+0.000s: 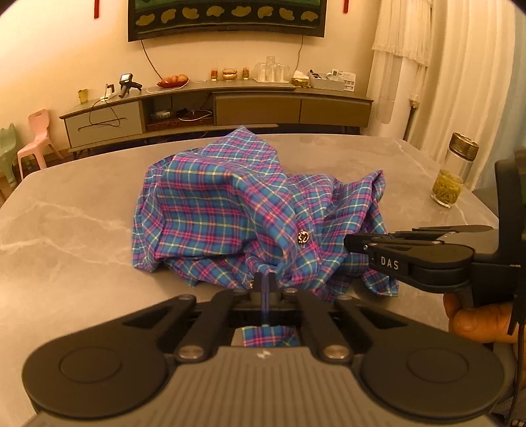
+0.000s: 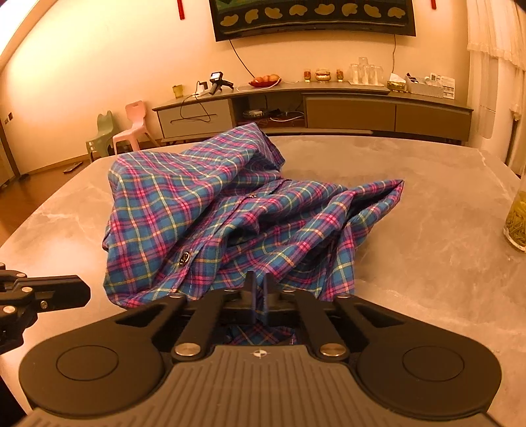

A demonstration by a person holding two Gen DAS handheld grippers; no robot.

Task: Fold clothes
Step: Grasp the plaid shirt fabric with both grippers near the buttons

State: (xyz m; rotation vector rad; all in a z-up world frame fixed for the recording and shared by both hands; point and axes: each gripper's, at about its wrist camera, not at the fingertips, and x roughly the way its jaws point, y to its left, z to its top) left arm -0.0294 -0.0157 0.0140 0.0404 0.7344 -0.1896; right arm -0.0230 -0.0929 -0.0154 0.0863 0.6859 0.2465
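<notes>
A home living room: a long low TV cabinet [image 1: 256, 105] under a wall-mounted screen [image 1: 227, 16], small plastic chairs [image 2: 131, 126], white curtains [image 1: 460, 82], a marble-topped desk [image 2: 427, 230].

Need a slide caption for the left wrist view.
Left claw shut on crumpled plaid shirt on grey table; right claw alongside.

Bare table [image 2: 427, 203] right; jar [image 1: 455, 170] at edge.

Warm amber indoor light, fairly dim; strong fisheye bending at edges; dark vignetted corners; near foreground slightly soft.
</notes>
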